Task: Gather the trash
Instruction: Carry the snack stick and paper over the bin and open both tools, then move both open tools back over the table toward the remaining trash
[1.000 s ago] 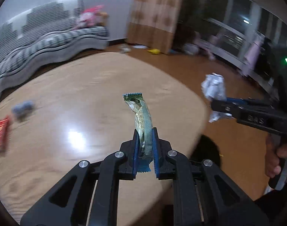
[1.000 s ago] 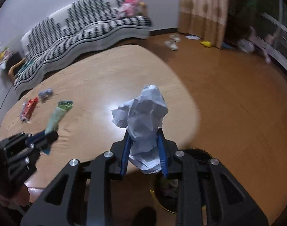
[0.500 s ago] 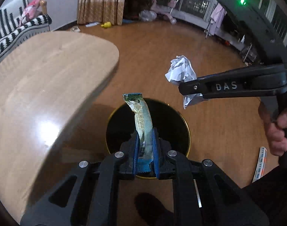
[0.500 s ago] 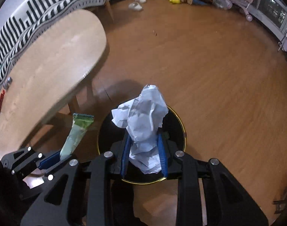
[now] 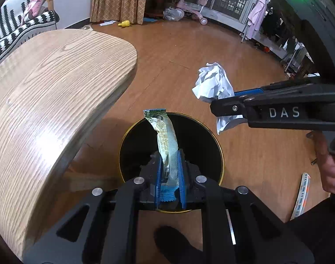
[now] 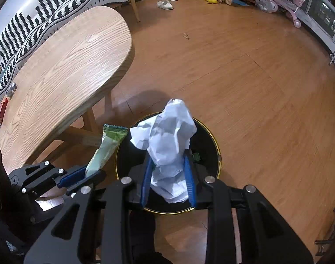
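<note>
My left gripper [image 5: 170, 154] is shut on a green and silver snack wrapper [image 5: 166, 138] and holds it upright over a round black bin with a gold rim [image 5: 220, 151] on the floor. My right gripper [image 6: 168, 154] is shut on a crumpled white paper ball [image 6: 170, 140] above the same bin [image 6: 215, 145]. In the left wrist view the right gripper [image 5: 218, 105] holds the paper [image 5: 212, 83] at the bin's far right rim. In the right wrist view the left gripper [image 6: 95, 171] holds the wrapper [image 6: 108, 145] at the bin's left rim.
The oval wooden table [image 5: 46, 92] stands left of the bin, and its legs [image 6: 90, 118] are close to it. A red wrapper [image 6: 1, 112] and a small grey item [image 6: 11, 89] lie on the table's far end. A striped sofa [image 6: 57, 2] stands behind. A packet lies on the floor [image 5: 301, 198].
Both grippers swung away from the tabletop and down over the floor bin, each still holding its piece. In the last half second they moved only slightly over the bin.
</note>
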The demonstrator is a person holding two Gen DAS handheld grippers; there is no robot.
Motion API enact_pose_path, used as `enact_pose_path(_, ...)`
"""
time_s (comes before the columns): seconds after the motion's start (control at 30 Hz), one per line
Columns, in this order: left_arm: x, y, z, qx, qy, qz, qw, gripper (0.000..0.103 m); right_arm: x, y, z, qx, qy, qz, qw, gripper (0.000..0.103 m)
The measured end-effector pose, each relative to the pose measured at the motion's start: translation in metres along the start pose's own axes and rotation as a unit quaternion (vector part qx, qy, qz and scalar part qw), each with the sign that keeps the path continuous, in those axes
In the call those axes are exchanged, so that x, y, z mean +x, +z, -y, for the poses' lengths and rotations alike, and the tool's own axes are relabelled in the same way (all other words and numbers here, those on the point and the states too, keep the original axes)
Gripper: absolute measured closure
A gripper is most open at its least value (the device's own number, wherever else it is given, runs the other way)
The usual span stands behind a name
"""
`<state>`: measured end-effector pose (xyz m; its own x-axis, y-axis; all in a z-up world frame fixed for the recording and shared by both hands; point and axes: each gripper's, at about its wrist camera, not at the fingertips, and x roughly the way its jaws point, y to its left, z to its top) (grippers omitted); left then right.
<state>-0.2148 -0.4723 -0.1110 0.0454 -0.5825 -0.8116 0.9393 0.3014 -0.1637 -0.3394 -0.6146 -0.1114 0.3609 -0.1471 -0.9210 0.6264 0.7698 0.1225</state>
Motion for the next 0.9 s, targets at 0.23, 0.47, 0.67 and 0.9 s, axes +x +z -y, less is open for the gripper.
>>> enact_pose_path(0.23,-0.003,-0.002,0.002,-0.005,0.000,0.003,1.0000,0.087,0.000,0.005,-0.006,0.003,-0.005,0.003,1.000,0.063)
enact_pose_path(0.47,-0.013,-0.002,-0.003,-0.016,0.000,0.021,0.9997,0.036,-0.007,0.009,-0.012,0.007,-0.004,0.017,1.000,0.042)
enact_pose_path(0.67,-0.026,0.000,-0.008,-0.018,-0.003,0.030,0.9994,0.035,-0.013,0.013,-0.019,0.006,-0.001,0.026,1.000,0.042)
enact_pose_path(0.9,-0.083,-0.001,-0.046,-0.041,0.035,0.074,0.9958,0.013,-0.030,0.038,-0.072,-0.012,0.023,0.069,0.997,0.038)
